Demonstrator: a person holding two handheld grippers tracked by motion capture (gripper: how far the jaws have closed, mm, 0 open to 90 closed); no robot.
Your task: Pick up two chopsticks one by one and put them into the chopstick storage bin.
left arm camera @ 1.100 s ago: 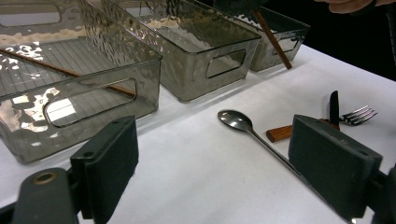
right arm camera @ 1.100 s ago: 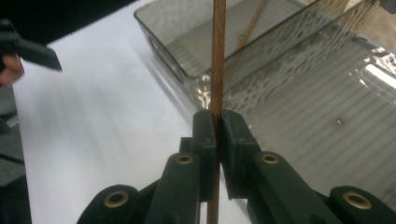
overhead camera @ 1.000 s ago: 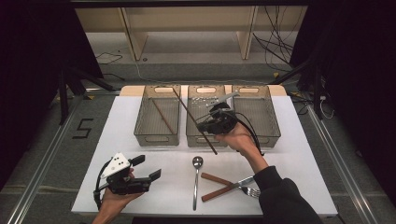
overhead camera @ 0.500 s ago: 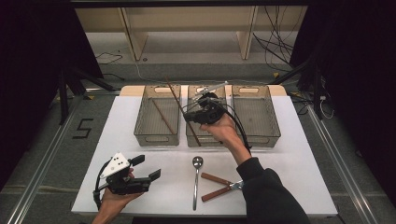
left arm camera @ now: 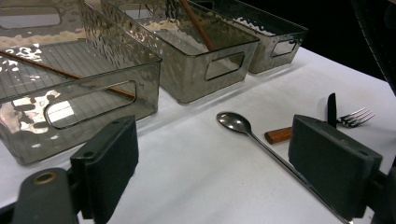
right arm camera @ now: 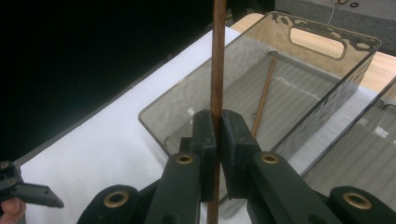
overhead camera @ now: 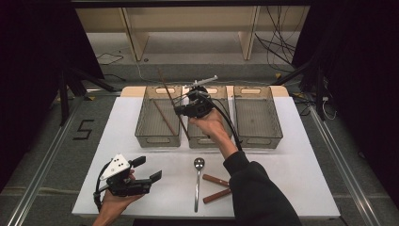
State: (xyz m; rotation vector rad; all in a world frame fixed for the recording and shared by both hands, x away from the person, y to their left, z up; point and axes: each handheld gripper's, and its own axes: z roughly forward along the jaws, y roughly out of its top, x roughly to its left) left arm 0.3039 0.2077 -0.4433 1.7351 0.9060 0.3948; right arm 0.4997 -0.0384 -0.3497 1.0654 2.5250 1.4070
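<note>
Between the pressed-together jaws of the right gripper (right arm camera: 215,135), a brown chopstick (right arm camera: 217,56) is pinched near its lower third, its long axis running steeply up and down, tilted slightly off vertical in the high view. Directly below and beyond these jaws lies the left bin (overhead camera: 159,117), where a second chopstick (right arm camera: 262,95) already rests flat on the floor, lengthwise along the bin. The coming move appears to turn on this mismatch: the held stick stands nearly perpendicular to the bin floor and would need to be laid over toward the bin's long axis before release. The left gripper (overhead camera: 141,175) sits well apart, near the table's front edge, jaws spread and empty, with the spoon (left arm camera: 261,140) just ahead of it.
</note>
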